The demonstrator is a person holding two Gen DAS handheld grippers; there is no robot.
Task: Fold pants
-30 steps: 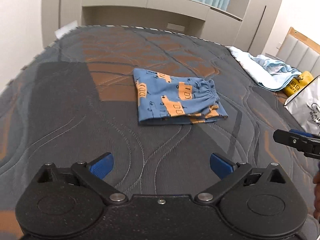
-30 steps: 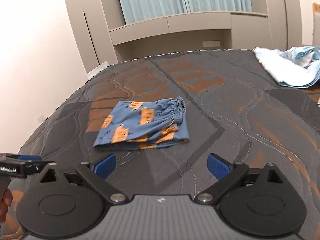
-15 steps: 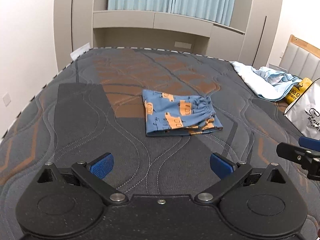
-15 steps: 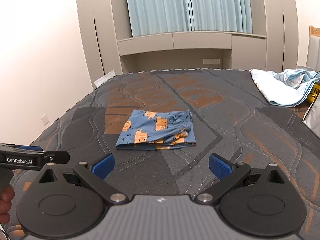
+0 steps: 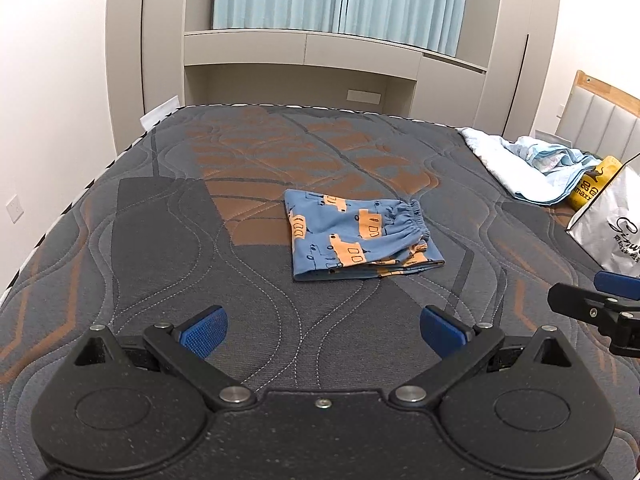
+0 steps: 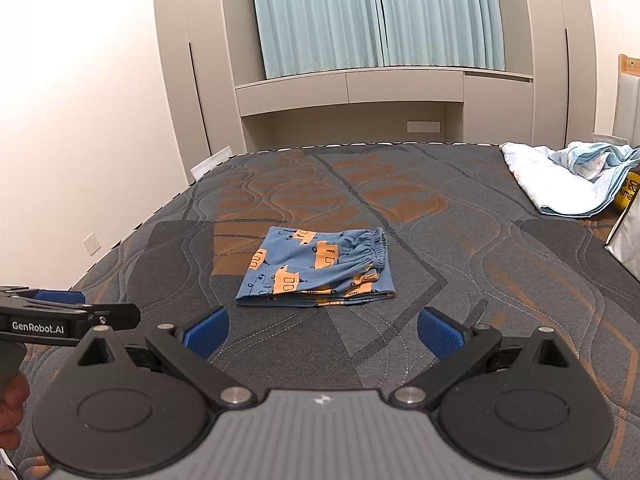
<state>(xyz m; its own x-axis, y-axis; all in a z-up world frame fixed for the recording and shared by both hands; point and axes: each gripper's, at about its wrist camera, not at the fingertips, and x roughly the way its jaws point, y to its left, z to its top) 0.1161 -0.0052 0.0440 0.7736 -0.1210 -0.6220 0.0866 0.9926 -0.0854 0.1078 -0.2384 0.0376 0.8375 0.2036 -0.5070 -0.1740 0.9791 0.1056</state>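
Small blue pants with orange vehicle prints lie folded into a compact rectangle in the middle of the dark quilted mattress, waistband to the right. They also show in the right wrist view. My left gripper is open and empty, held above the mattress well short of the pants. My right gripper is open and empty too, at a like distance. Each gripper shows at the edge of the other's view, the right and the left.
A crumpled light blue blanket lies at the mattress's far right, with a yellow pack and a white bag beside it. Wardrobes and a curtained window stand beyond the bed's far edge. A white wall runs along the left.
Both grippers have drawn back and risen away from the pants, which now look smaller and farther. Both stay open. The pants have not moved.
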